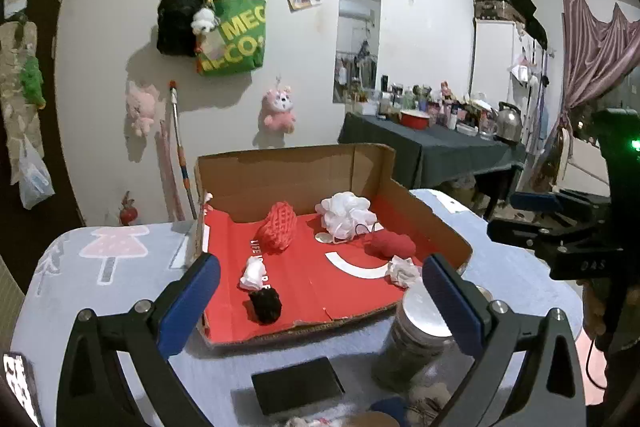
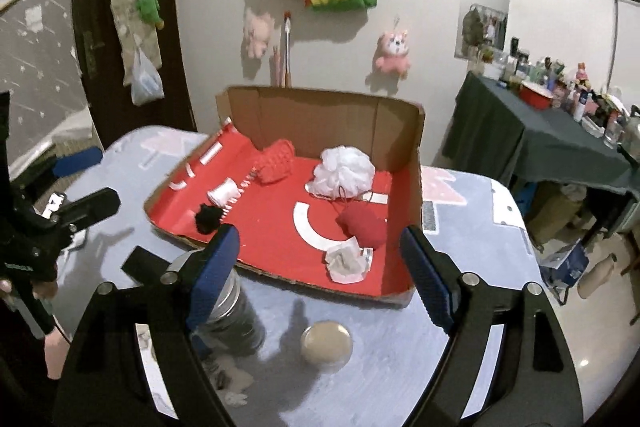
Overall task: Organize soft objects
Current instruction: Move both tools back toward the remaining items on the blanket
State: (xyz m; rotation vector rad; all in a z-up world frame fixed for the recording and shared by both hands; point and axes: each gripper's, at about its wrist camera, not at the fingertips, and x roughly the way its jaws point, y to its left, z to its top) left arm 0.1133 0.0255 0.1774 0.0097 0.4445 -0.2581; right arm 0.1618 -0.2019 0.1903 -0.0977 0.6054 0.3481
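White wall with hanging plush toys and a green tote bag (image 1: 236, 35) backs a worktop (image 1: 120, 267) draped in a pale blue patterned cloth.

Beyond both pairs of jaws lies a shallow open cardboard box with a red printed lining (image 1: 288, 167). Inside it rest a red knitted pouch (image 1: 280, 231), a white mesh bath puff (image 1: 346, 215), a red fabric ball (image 1: 390, 245), a crumpled white cloth (image 1: 404, 269), a small white wad (image 1: 254, 273) and a black fuzzy pom-pom (image 1: 266, 303), all apart from one another.

The left gripper (image 1: 320, 299) hangs with jaws spread wide and nothing between them; the right gripper (image 2: 320, 267) likewise stands apart and empty, above the box's near edge.

Just beneath the jaws stand a glass jar with a metal lid (image 1: 416, 339) and a flat black rectangular case (image 1: 298, 385); a round cream lidded cup (image 2: 326, 345) sits nearer the right jaws.

Judging by this, most soft things are already boxed. Scraps of fabric at the near worktop edge look unsorted, so a good next pick would close gently around the bulk of one, well clear of the jar.

Readable writing: "MEC" and "CO" on the tote, and "LIFE" on the box lining; the rest is illegible.
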